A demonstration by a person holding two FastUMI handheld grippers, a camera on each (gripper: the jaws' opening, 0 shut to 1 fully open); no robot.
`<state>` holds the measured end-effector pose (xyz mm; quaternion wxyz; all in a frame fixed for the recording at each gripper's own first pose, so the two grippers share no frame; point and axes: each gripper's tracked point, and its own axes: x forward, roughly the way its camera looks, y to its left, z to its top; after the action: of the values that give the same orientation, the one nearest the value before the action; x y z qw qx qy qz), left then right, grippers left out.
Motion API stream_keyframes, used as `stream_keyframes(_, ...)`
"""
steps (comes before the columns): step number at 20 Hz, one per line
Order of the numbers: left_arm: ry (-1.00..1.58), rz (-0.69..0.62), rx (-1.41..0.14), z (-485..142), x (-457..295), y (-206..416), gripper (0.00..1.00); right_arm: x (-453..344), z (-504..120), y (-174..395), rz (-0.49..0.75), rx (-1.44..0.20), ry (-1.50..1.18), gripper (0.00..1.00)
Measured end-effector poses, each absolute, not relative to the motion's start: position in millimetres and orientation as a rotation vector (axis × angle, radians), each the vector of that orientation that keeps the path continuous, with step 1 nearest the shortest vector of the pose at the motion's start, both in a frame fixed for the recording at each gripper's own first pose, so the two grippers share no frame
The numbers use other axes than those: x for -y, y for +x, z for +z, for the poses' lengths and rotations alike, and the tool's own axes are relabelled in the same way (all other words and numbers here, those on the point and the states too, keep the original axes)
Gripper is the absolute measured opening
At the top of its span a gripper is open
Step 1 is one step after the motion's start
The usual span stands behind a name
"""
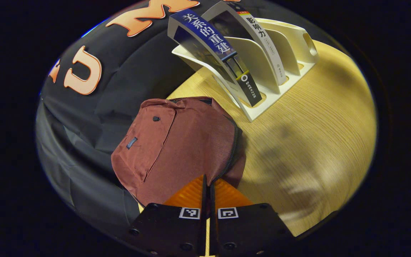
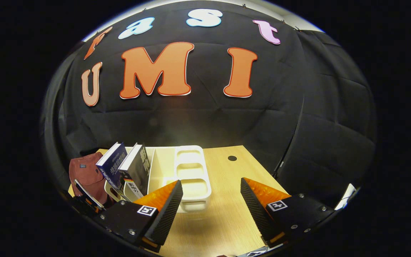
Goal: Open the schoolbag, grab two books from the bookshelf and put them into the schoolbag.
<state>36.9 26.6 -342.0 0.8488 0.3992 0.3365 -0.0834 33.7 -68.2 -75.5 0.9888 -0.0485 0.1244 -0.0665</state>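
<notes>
One schoolbag (image 1: pixel 177 146), dark red, lies flat on the wooden table (image 1: pixel 316 142), at its left edge against the black cloth wall (image 1: pixel 84 125). Its zipper (image 1: pixel 231 153) runs down the right side and looks closed, with a small tag and a small clip showing on the front panel. In the right gripper view the same bag (image 2: pixel 86 175) sits at the far left, just left of the books.

One white bookshelf (image 1: pixel 280 71) stands on the table to the right of the bag and farther back, near it but apart. It holds two books, both leaning in their slots: a blue-spined book (image 1: pixel 212 46) in the slot nearest the bag, and a white-spined book (image 1: pixel 259 39) in the next slot to the right. The remaining slots to the right hold nothing. In the right gripper view the rack (image 2: pixel 187 171) shows with the blue book (image 2: pixel 112 164) and the second book (image 2: pixel 137 167) side by side at its left end.

The left gripper (image 1: pixel 207 185) hovers at the near edge of the bag, by the lower end of the zipper, its two fingers drawn almost together with only a thin slit between them; whether they pinch anything I cannot tell. The right gripper (image 2: pixel 211 194) hangs over bare table near the rack's near end, fingers spread wide, holding nothing.
</notes>
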Motion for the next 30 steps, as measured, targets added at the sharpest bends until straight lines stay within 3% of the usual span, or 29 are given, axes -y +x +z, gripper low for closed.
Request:
stream_keyframes(1,0.859,-0.196,-0.720,-343.0,-25.6,37.1,0.09,67.4,-75.1,34.2,-0.126,-0.252,-0.094,0.97)
stream_keyframes(2,0.886,-0.219,-0.744,-342.2,-25.9,35.4,0.08,66.4,-74.8,35.2,-0.117,-0.251,-0.094,0.97)
stream_keyframes(3,0.900,-0.240,-0.763,-344.2,-25.4,38.3,0.00,62.8,-74.0,38.0,-0.106,-0.251,-0.096,0.97)
stream_keyframes(9,0.763,-0.381,-0.922,-326.4,-32.1,35.4,0.01,35.8,-64.4,39.8,-0.093,-0.224,-0.035,0.97)
stream_keyframes(15,0.599,-0.551,-1.004,-270.3,-31.6,44.7,0.00,9.1,-55.9,33.7,-0.119,-0.204,0.013,0.97)
stream_keyframes(21,0.686,-0.655,-0.965,-204.7,-55.8,76.4,0.01,-10.3,-47.9,25.0,-0.130,-0.211,-0.004,0.96)
stream_keyframes(30,0.812,-0.620,-0.869,-146.0,-102.8,169.6,0.01,-56.9,-50.2,11.0,-0.074,-0.262,-0.035,0.97)
